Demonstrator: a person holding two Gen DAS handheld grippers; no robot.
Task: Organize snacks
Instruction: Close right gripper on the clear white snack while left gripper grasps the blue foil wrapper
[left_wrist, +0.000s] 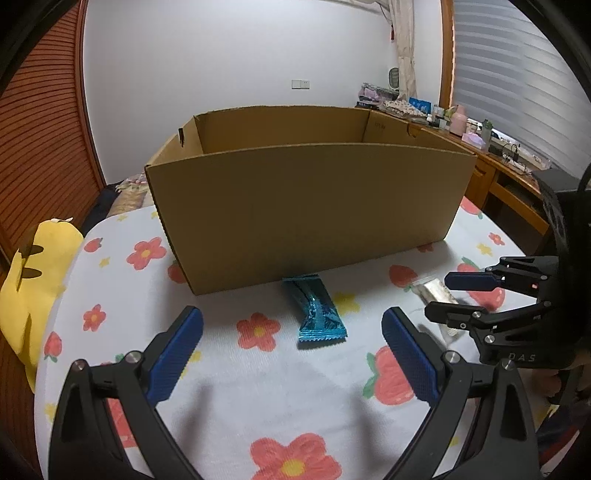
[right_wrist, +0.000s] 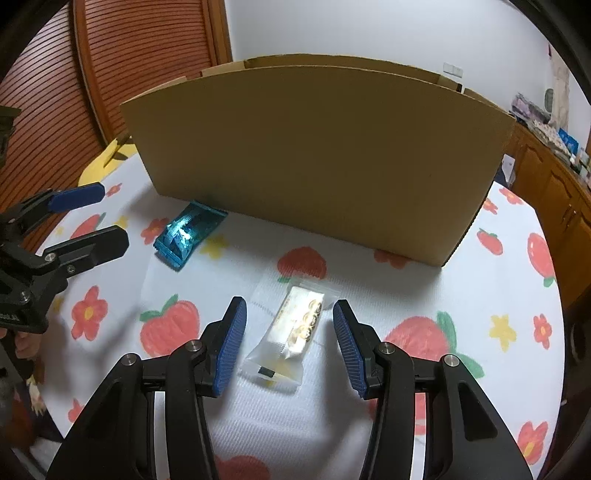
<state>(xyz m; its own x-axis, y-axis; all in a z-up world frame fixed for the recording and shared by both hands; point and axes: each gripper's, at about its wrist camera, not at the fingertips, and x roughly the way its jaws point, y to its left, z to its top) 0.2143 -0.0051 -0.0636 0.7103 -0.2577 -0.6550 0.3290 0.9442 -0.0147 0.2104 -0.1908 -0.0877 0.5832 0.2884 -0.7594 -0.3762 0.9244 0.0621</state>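
Nearest, the right gripper (right_wrist: 290, 334) straddles a clear-wrapped pale snack packet (right_wrist: 291, 332) without touching it; the left gripper (left_wrist: 291, 354) gapes before a shiny blue foil snack packet (left_wrist: 317, 314). Both lie on the flower-and-strawberry printed white cloth (left_wrist: 258, 398); behind stand an open brown cardboard box (left_wrist: 306, 206), then a cluttered wooden desk (left_wrist: 495, 162).

Dim, cool indoor light – soft shadows under the brown cardboard box (left_wrist: 306, 206); glare flares off the shiny blue foil snack wrapper (right_wrist: 188, 230). Fisheye bending and dark vignette at the edges – slight blur
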